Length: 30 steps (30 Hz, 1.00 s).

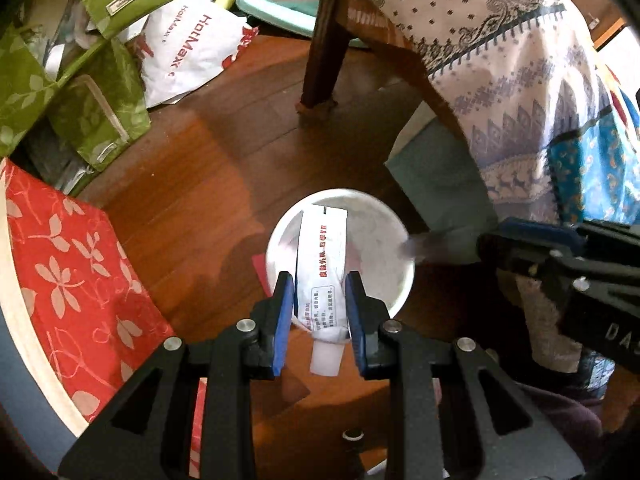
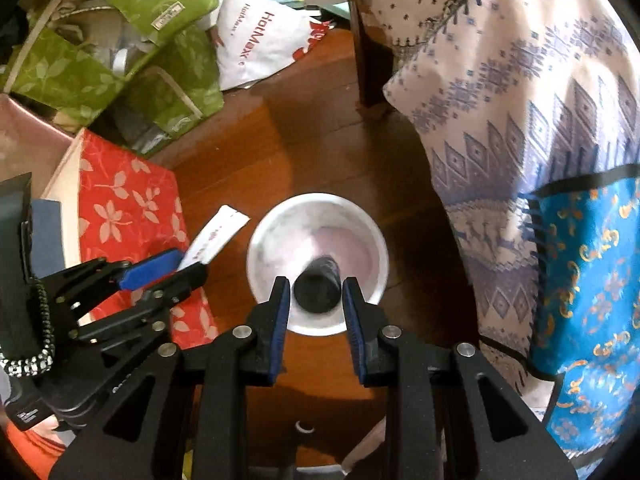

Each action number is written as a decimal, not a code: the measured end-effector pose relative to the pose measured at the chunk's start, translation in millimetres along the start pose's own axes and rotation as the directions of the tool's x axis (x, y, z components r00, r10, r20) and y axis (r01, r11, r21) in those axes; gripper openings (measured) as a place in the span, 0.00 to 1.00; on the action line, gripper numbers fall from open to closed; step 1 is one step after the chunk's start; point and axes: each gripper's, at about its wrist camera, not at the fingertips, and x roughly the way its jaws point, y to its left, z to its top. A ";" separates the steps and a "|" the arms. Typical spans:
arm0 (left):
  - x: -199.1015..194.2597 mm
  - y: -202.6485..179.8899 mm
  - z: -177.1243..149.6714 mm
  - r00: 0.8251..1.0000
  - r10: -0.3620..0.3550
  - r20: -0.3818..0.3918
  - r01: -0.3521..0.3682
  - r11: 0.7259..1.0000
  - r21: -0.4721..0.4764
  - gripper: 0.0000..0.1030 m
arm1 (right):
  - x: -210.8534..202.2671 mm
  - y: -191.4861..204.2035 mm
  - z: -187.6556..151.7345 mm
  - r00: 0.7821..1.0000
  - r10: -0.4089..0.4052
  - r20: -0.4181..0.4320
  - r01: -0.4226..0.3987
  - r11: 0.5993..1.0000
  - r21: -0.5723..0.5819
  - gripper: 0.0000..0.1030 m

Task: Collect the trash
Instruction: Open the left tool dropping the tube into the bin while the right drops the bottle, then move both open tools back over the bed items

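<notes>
Right hand-held gripper above white bin

The right hand-held gripper (image 2: 316,294) points down over a round white plastic bin (image 2: 318,216) on the brown wooden floor (image 2: 256,152); a blurred dark cylindrical object (image 2: 318,286) sits between its blue pads (image 2: 281,308), contact indeterminate. The left hand-held gripper (image 2: 170,270) clamps a white printed tube (image 2: 218,236).

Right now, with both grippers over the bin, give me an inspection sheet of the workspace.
Surface: dark wooden floor, partly sunlit.
Job's things: white bin on the floor; white tube with red print; dark cylinder, blurred.
Clutter: green leaf-print bags, red flower-print box, white shopping bag.
Grippers: left gripper shut on the tube above the bin; right gripper has the cylinder between its pads, contact unclear.
Cables: nothing seen.
Surroundings: wooden furniture leg, patterned cloth draped at right.
</notes>
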 end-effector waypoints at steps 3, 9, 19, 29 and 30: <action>0.1 -3.4 8.0 1.000 0.004 -0.009 -0.004 1.000 -0.013 0.25 | -4.1 -0.4 0.3 1.000 -0.021 0.022 0.021 1.000 -0.004 0.44; -3.6 -7.3 11.3 0.999 0.034 -0.003 -0.034 0.999 -0.008 0.32 | -19.8 -3.2 -4.7 0.998 -0.029 0.059 0.029 1.000 0.004 0.44; -55.5 -26.7 -3.3 0.994 0.080 0.080 -0.086 0.994 0.072 0.33 | -63.3 1.3 -22.0 0.988 -0.044 0.146 0.043 0.999 0.010 0.44; -139.3 -51.4 -19.3 0.971 0.072 0.228 -0.097 0.990 0.100 0.33 | -133.2 2.5 -54.9 0.959 -0.056 0.277 0.053 0.998 0.017 0.44; -148.0 -54.8 -21.2 0.967 0.070 0.244 -0.099 0.989 0.107 0.33 | -140.8 2.0 -58.5 0.954 -0.060 0.293 0.056 0.998 0.020 0.44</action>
